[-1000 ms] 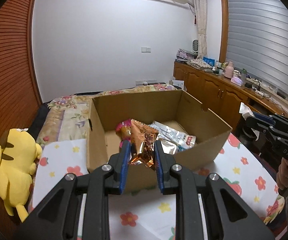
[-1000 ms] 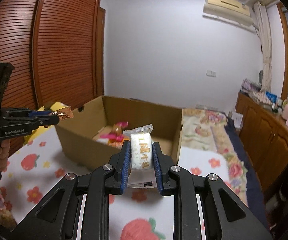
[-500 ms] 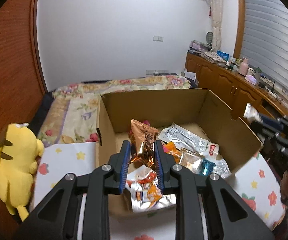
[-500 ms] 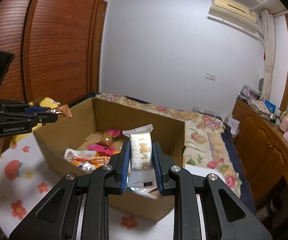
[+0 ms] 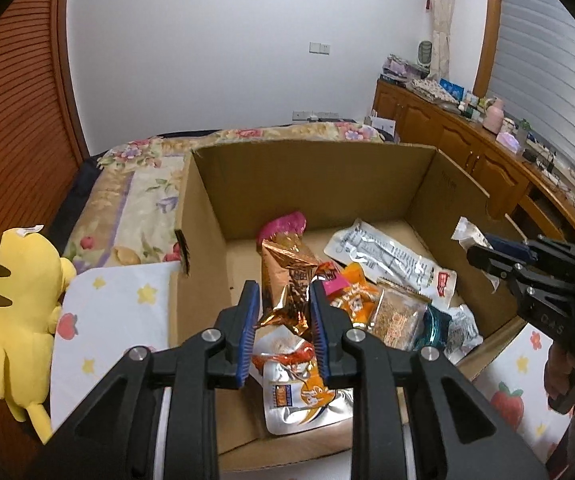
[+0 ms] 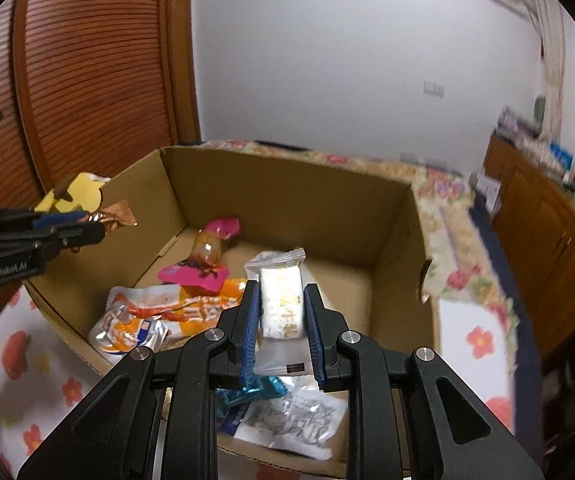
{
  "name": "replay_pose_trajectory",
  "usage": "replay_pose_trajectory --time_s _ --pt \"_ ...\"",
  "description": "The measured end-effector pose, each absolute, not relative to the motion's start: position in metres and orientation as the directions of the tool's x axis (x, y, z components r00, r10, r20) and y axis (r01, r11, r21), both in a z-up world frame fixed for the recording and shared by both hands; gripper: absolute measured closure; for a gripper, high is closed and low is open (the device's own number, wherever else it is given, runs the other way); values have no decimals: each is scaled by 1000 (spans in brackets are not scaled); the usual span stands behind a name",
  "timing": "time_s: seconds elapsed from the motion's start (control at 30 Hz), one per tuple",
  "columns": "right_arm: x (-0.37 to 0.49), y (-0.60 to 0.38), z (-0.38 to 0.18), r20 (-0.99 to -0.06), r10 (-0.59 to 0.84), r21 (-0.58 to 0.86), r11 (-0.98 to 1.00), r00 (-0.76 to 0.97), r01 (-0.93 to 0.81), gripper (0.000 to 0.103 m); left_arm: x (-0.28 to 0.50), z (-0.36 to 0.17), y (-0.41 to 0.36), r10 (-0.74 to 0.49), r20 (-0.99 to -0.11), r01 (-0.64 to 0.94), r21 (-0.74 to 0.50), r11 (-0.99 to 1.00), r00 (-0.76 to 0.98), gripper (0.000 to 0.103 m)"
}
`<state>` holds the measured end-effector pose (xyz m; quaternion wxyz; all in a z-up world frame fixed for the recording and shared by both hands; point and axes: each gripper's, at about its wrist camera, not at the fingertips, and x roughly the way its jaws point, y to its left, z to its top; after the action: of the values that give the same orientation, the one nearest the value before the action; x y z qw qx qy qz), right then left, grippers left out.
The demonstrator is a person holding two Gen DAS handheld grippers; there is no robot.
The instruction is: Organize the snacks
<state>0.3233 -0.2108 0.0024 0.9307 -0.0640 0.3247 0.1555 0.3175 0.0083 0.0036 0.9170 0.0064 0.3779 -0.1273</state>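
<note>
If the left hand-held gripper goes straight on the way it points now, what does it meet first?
Probably the snack pile: the left hand-held gripper, shut on a copper foil packet, points down into the cardboard box. The pink-topped packet lies ahead; depth is unclear.

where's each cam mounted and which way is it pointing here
Left wrist: sits on the left gripper, looking forward and down into the cardboard box; its own jaws, shut on a copper foil snack, fill the bottom, with the right gripper at the right edge.
Right wrist: sits on the right gripper, looking into the box from the opposite side; its jaws hold a white snack pack, and the left gripper shows at the left edge.
Shared: the box, the snacks in it, and each other's gripper.
</note>
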Motion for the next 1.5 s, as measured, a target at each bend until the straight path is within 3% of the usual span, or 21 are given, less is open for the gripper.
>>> replay_pose_trajectory --time_s 0.37,0.5,0.6,0.67,0.93,1.0,1.07,1.13,1.27,1.33,1.5 --pt "325 -207 -7 -658 255 -8 938 708 -345 82 314 0 -1 -225 -707 267 -53 962 671 75" --pt "324 -208 -7 -654 270 18 939 707 -342 68 310 -1 -4 -207 -701 268 -24 963 683 64" --pt "321 -208 -6 -648 276 24 939 710 -344 68 305 0 -5 -207 -686 267 -19 963 697 62" --pt "316 -208 -4 -639 283 24 937 715 -349 65 301 3 -5 -208 -675 266 -18 964 708 54" --pt "291 -205 13 -580 285 -1 937 763 -351 59 285 24 -6 -223 -621 263 -28 964 752 51" --pt "286 -204 17 -571 283 -6 937 770 -348 57 283 27 -8 -222 -614 264 -24 964 758 45" --pt "283 -203 20 -566 276 -11 940 777 -341 48 281 31 -10 -221 -602 264 -18 964 767 25" --pt "282 -203 22 -561 261 -19 945 786 -328 39 277 34 -11 -209 -579 253 -6 968 788 12" --pt "281 -205 25 -535 207 -58 958 819 -279 8 273 38 -11 -181 -545 224 13 974 819 0" --pt "282 -209 24 -527 181 -60 967 831 -248 0 272 39 -9 -169 -531 208 14 978 831 0" --pt "286 -215 20 -535 151 -59 975 831 -215 0 267 40 -10 -147 -515 189 30 981 845 0"
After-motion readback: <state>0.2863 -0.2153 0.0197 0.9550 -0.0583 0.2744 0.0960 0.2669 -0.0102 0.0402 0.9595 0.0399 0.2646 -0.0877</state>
